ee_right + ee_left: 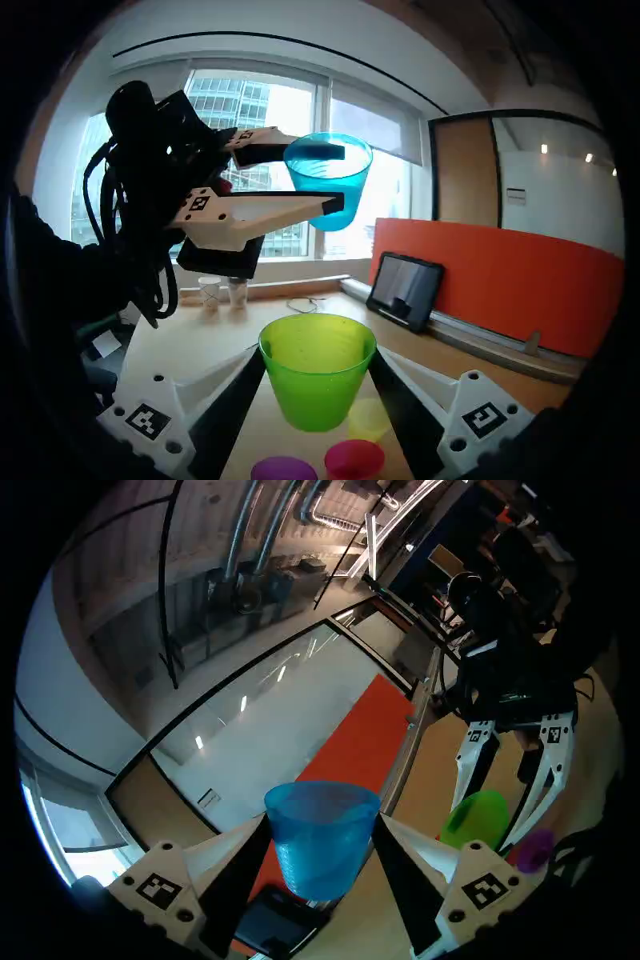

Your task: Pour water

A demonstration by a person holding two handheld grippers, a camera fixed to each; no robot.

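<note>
A translucent blue cup (322, 837) sits between the fingers of my left gripper (320, 856), which is shut on it; the cup stands upright in the air. The right gripper view has the same blue cup (328, 178) raised high, held by the left gripper (330, 176), above and a little behind the green cup. My right gripper (317, 376) is shut on a green cup (318, 366), upright, low over the wooden table (184, 344). In the left gripper view the green cup (475, 819) and the right gripper (512, 800) are at the right. I cannot tell if either cup holds water.
A purple cup (285, 469), a pink cup (354, 459) and a yellow cup (370, 418) stand on the table under the green cup. A tablet (405, 290) leans by the orange panel (512, 272). Two small clear cups (222, 293) stand by the window.
</note>
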